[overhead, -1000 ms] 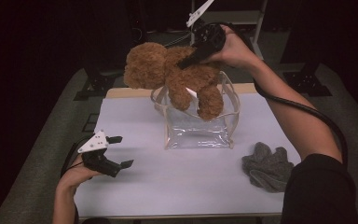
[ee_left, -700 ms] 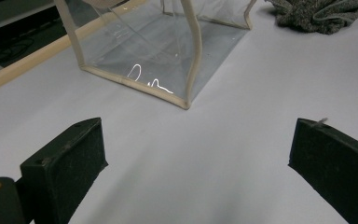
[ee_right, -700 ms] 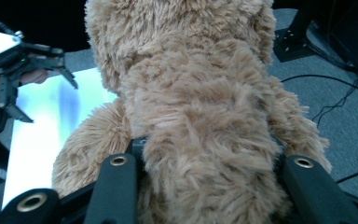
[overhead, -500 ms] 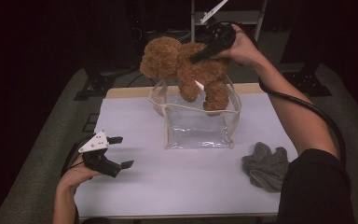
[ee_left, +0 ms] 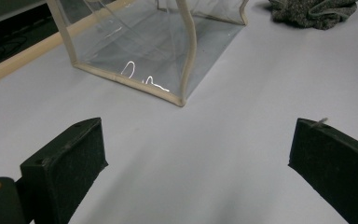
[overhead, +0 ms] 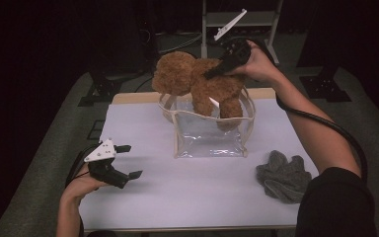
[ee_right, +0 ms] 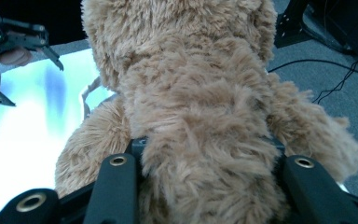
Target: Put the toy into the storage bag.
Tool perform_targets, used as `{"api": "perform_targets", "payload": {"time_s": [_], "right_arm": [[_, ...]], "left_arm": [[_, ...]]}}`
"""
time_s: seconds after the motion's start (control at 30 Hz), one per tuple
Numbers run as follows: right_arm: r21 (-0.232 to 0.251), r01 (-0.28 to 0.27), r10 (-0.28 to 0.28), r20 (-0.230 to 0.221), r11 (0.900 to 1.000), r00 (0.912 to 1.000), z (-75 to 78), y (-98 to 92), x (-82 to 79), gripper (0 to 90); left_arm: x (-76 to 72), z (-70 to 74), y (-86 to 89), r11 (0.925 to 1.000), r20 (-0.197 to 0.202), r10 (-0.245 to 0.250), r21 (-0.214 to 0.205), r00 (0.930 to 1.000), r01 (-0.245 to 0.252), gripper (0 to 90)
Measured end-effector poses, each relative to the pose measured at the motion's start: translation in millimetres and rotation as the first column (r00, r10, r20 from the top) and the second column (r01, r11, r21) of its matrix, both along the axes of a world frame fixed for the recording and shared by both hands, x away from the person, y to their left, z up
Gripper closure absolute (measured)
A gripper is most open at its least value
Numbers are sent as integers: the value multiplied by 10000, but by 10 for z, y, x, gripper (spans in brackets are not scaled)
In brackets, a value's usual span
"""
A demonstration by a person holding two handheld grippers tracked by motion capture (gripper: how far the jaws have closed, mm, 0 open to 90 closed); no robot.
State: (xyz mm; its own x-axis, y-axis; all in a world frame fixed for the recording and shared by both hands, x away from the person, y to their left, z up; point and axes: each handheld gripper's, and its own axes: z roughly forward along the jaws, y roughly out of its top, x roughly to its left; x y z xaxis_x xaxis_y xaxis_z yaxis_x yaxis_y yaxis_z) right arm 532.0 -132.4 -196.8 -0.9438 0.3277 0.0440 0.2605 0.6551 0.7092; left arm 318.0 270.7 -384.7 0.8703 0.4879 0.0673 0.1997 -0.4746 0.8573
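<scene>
The teddy bear [overhead: 197,84] has come down and over toward the clear bag [overhead: 209,131] since a second ago: back then it hung higher and more to the left, and now its legs dip into the bag's open mouth while its head and back stay above the rim. The right gripper [overhead: 212,74] carries it, clamped on the bear's body from behind; in the right gripper view the two black jaws press into the brown fur [ee_right: 200,154] on either side, partly closed around the soft bulk. The bear hangs roughly level, head toward the left of the high view, with a small white tag showing at its belly.

The bag stands upright near the far middle of the pale counter [overhead: 187,197], its cream-trimmed walls see-through and its handles flopped outward. The left gripper view looks at the bag's near corner [ee_left: 179,95] from low on the counter.

The left gripper [overhead: 126,160] sits just as it did before, at the near left of the counter, well apart from the bag. Its jaws stand wide apart with nothing between them, only bare counter.

A crumpled grey cloth [overhead: 284,175] lies at the near right of the counter, to the right of the bag and apart from it.
</scene>
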Motion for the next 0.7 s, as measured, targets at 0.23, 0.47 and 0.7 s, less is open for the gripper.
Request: {"api": "perform_targets", "payload": {"time_s": [0.23,0.47,0.7], "right_arm": [[-129,-19,18,-127,9999,9999,-142,-32,-114,550],[-331,-4,-9,-370,9995,9993,-298,-104,-183,551],[-602,84,-129,-753,9982,9971,-481,-167,-185,555]], "left_arm": [[-4,-2,4,10000,-32,6,-28,10000,-6,29],[-8,0,-2,10000,-17,-57,-12,10000,57,29],[-2,-14,-14,9999,-69,-102,10,9999,102,29]]}}
